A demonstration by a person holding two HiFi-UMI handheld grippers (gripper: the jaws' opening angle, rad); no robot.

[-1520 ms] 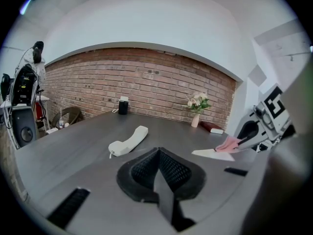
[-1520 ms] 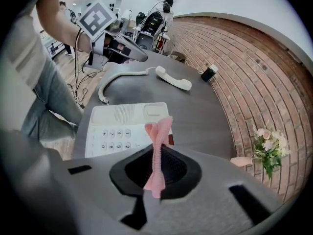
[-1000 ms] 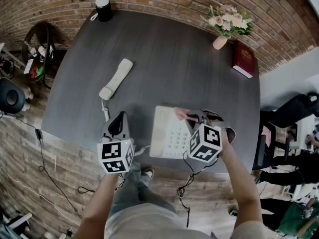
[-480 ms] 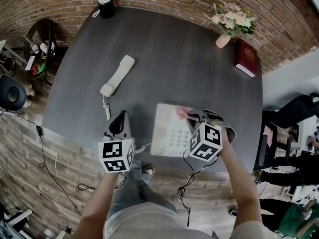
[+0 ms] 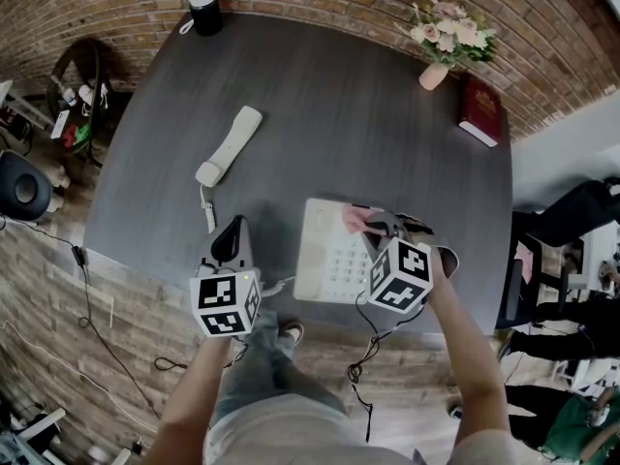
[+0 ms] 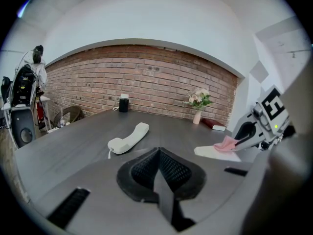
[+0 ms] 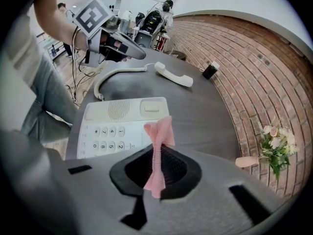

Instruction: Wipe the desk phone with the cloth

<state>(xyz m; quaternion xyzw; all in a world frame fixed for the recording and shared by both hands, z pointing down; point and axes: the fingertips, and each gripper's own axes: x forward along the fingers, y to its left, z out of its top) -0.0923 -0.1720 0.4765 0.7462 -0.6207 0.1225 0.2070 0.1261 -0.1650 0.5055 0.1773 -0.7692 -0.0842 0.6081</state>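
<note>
The white desk phone base lies near the front edge of the dark table. Its handset lies apart, off to the left, joined by a cord. My right gripper is shut on a pink cloth, which hangs over the phone's right upper part. My left gripper is shut and empty, left of the phone base by the table's front edge.
A black cylinder speaker stands at the table's back left. A vase of flowers and a red book sit at the back right. Brick floor surrounds the table, with cables at the left.
The cloth and right gripper have hardly shifted over the phone. The left gripper has stayed in place.
</note>
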